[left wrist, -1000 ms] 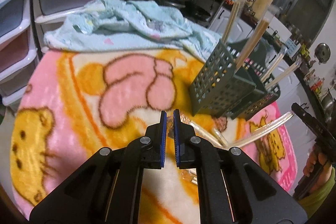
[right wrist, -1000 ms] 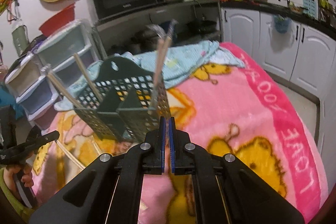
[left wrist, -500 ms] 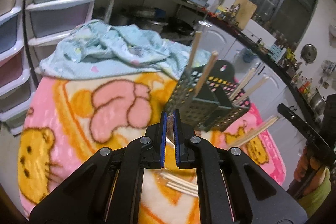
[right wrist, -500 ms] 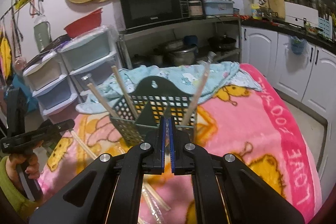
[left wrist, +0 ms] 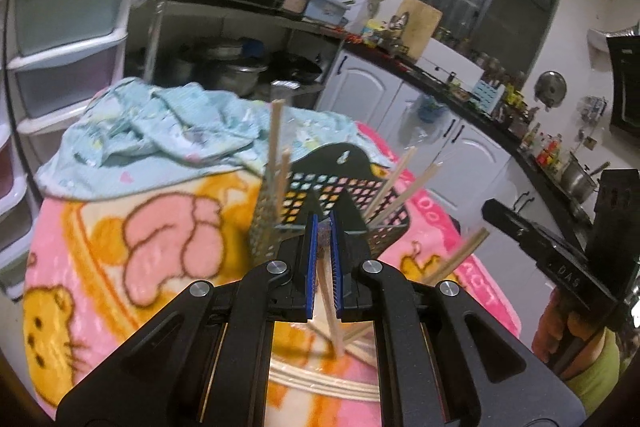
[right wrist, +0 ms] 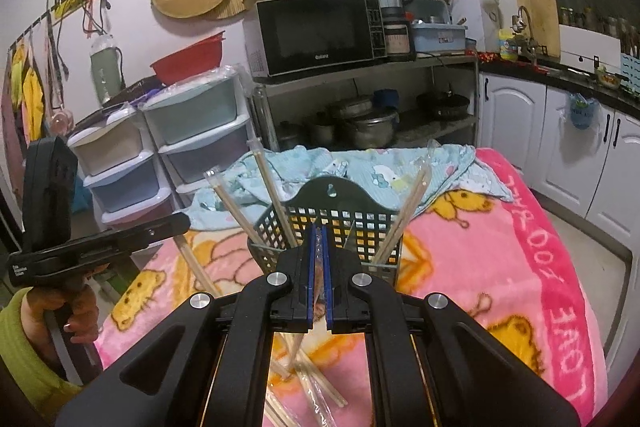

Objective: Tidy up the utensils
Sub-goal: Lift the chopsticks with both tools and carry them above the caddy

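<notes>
Blanket [right wrist: 520, 267]: pink cartoon print, covering the desk beneath my tools.
Basket [right wrist: 340, 219]: dark green mesh caddy, upright at mid-desk, wrapped chopsticks leaning out left and right.
Loose chopsticks [right wrist: 316, 383]: scattered on the blanket, near side.
My left hand-held gripper [left wrist: 324, 259]: clenched on one wrapped chopstick [left wrist: 332, 311].
My right hand-held gripper [right wrist: 318, 267]: clenched on another chopstick pair [right wrist: 319, 255] before the basket.
</notes>
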Motion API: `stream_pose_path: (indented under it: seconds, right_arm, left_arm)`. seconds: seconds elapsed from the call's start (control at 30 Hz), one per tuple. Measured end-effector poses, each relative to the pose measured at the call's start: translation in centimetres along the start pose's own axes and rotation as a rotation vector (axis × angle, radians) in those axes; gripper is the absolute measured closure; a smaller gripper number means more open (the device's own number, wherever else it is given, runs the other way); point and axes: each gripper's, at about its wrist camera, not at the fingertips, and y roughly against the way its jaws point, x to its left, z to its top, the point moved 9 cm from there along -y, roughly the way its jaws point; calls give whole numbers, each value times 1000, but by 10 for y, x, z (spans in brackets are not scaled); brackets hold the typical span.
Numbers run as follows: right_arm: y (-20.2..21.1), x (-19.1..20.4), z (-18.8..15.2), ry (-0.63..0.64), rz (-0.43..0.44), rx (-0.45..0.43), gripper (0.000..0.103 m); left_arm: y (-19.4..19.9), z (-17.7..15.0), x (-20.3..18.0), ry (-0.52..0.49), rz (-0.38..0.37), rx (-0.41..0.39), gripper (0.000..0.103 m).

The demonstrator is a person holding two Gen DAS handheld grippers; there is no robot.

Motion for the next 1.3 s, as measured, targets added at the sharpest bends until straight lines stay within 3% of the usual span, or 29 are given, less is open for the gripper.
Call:
stream_pose_path:
  seconds: [0.57,1.3]
  right_arm:
    - [19,5,20,11,11,-59,100]
    - [34,14,64,55,17,-143,100]
  left_arm:
    - [1,27,-51,-99,-74,-49,99]
    - [11,79,-74,-149,-103,-152,99]
